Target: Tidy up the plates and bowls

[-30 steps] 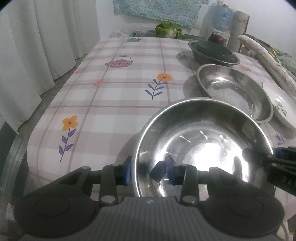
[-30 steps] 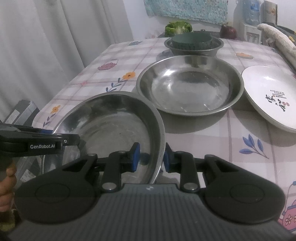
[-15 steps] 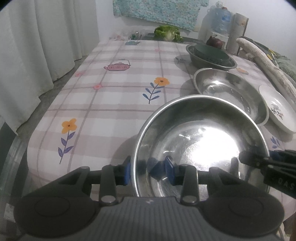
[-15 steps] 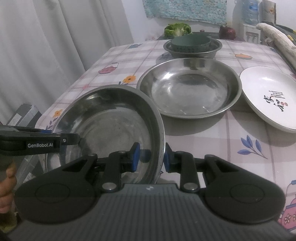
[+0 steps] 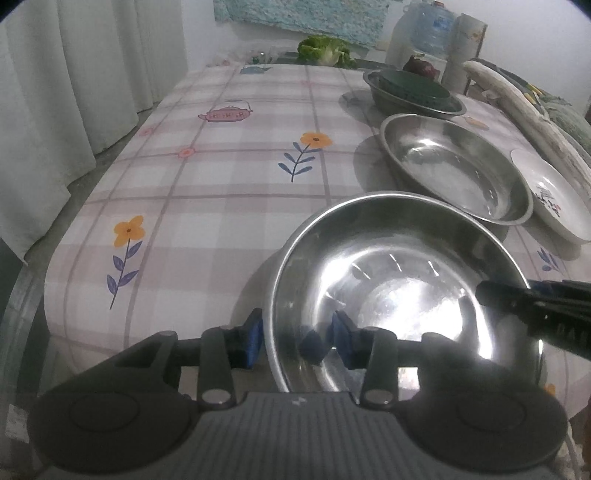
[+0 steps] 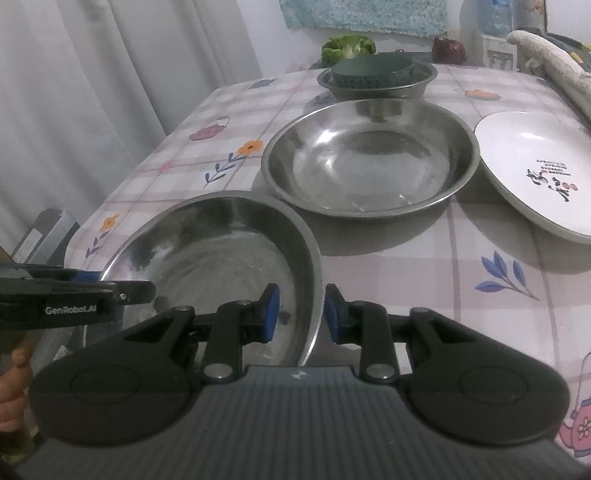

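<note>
Both grippers hold one steel bowl [image 5: 399,273] by its rim, lifted above the table's near edge. My left gripper [image 5: 297,334] is shut on its left rim. My right gripper [image 6: 301,314] is shut on the right rim of the same bowl [image 6: 221,258]. A second wide steel bowl [image 5: 454,170] [image 6: 369,158] sits on the table just beyond. A white plate [image 6: 543,173] [image 5: 554,199] with dark writing lies to its right. Farther back a dark green bowl [image 6: 371,70] sits inside a smaller steel bowl [image 6: 376,86].
The table has a checked cloth [image 5: 221,177] with flower and teapot prints. A leafy green vegetable [image 5: 325,51] and a dark red vegetable [image 6: 448,48] lie at the far end. White curtains [image 5: 74,74] hang on the left. A water jug [image 5: 424,29] stands far right.
The held bowl and both grippers have drawn back and risen slightly; the other dishes look farther away. Both grips stay shut on the rim.
</note>
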Tool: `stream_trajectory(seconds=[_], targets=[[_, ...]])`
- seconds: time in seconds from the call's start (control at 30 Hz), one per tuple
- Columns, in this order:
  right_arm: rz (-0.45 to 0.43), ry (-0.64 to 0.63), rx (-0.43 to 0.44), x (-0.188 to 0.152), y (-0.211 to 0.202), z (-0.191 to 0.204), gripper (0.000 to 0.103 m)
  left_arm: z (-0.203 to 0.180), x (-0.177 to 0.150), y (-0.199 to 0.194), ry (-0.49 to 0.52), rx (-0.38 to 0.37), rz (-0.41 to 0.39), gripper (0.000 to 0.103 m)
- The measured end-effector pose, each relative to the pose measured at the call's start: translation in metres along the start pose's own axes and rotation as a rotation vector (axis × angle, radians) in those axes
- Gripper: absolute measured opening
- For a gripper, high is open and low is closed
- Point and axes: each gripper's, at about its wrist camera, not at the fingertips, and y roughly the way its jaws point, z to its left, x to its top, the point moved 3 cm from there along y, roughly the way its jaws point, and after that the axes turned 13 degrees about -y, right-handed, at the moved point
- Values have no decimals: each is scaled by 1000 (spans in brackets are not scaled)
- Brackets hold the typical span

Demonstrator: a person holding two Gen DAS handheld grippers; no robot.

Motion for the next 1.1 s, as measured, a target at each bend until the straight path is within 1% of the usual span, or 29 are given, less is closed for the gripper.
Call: stream_trajectory(seconds=[0.2, 0.57, 0.67, 0.77, 0.9, 1.1], targets=[[-8, -2, 7, -5, -3, -3, 26, -1, -5, -2, 31, -3, 14, 51], [-18, -30, 21, -6, -1, 3, 25, -7, -8, -2, 35, 8, 20, 54], [-20, -41, 23, -5, -1, 8, 25, -10, -9, -1, 27, 11, 25, 59], [-18, -48, 13, -4, -1, 10, 26, -10, -8, -2, 20, 18, 18, 58], [-19, -40, 19, -5, -2, 10, 25, -9, -6, -5, 5, 10, 14, 57], [-32, -52, 14, -4, -6, 11, 25, -10, -6, -8, 9, 16, 1, 57]])
